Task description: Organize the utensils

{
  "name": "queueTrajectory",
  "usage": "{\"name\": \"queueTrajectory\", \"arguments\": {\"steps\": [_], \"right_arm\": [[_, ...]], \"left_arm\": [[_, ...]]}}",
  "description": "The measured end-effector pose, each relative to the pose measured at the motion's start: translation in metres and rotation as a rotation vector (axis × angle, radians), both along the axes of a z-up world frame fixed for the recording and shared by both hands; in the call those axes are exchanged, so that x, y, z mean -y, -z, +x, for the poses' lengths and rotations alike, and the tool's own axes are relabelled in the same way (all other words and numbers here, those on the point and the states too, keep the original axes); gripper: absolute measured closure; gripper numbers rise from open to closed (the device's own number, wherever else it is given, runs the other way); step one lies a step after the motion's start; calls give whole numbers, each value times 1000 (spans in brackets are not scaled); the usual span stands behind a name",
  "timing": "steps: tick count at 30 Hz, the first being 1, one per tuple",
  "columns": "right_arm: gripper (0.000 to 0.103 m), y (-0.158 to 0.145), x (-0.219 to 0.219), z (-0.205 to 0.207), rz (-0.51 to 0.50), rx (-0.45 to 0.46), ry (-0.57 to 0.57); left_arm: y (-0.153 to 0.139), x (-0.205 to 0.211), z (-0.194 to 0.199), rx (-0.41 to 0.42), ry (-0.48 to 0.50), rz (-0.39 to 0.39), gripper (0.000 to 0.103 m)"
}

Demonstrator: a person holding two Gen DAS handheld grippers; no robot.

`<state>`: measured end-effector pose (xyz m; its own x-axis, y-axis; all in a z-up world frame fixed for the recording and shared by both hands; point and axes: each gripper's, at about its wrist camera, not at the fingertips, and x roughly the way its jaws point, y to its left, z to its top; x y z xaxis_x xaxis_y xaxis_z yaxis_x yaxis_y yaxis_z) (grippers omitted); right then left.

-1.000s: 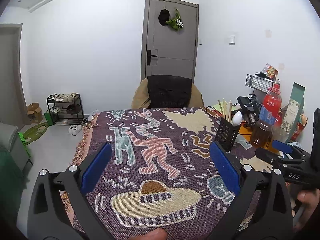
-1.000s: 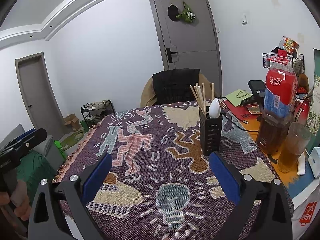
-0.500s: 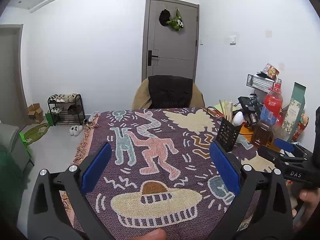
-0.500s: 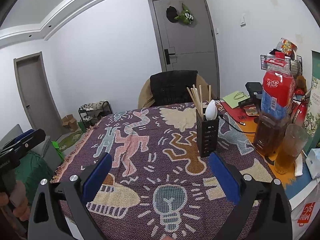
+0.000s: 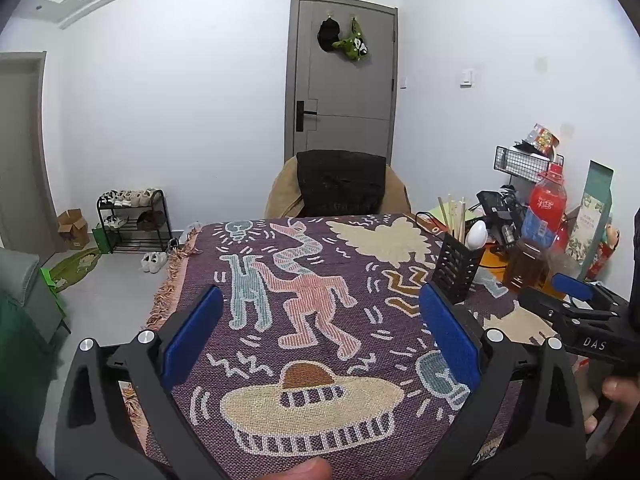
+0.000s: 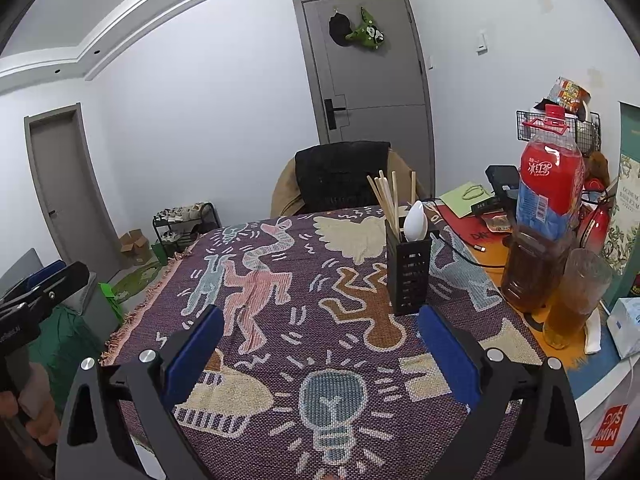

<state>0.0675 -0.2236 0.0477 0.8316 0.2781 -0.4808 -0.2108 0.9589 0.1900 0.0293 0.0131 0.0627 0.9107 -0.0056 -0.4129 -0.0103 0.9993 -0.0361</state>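
Table cloth [image 6: 280, 344]: a purple woven throw with cartoon figures, a light bulb and a sombrero, covering most of the tabletop; its fringed edge hangs off toward 9 o'clock.
Door [image 5: 344, 76]: grey, closed, straight ahead at 12 o'clock, with a black cap and a green plush toy hung near the top.
Chair [image 6: 340, 180]: pushed up to the far edge of the table at 12 o'clock, a dark garment draped over its back.
Left gripper [image 5: 320, 336]: held low over the near edge of the cloth, blue-padded fingers [image 5: 192, 332] spread wide, nothing between them; the sombrero pattern shows in the gap.
Right gripper [image 6: 320, 352]: also low over the cloth, fingers [image 6: 448, 356] spread wide and holding nothing; the bulb pattern lies between them. In the left view it shows at 3 o'clock, gripped by a hand [image 5: 616, 400].
Red-label bottle [image 6: 548, 176]: large drink bottle with a red cap, standing at 2 o'clock in the right view among clutter on the orange strip of table.
Tea bottle [image 6: 528, 268]: amber liquid, just in front of the red-label bottle, with a taller amber one [image 6: 572, 300] beside it.
Utensil holder [image 6: 408, 272]: black slotted caddy, upright on the cloth at 1 o'clock, just beyond the right gripper's right-hand finger.
Chopsticks [image 6: 388, 200]: several pale sticks standing in the holder, fanned and leaning slightly.
Spoon [image 6: 414, 220]: white, bowl upward, standing in the holder beside the chopsticks.
Shoe rack [image 5: 132, 216]: on the floor at 10 o'clock, well apart from the table.
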Motion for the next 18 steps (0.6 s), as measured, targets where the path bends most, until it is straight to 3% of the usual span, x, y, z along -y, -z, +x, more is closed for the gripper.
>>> {"name": "queueTrajectory", "arguments": {"steps": [18], "right_arm": [[8,3,7,1,22,13,36]], "left_arm": [[4,3,5,-16,5,-2,6]]}}
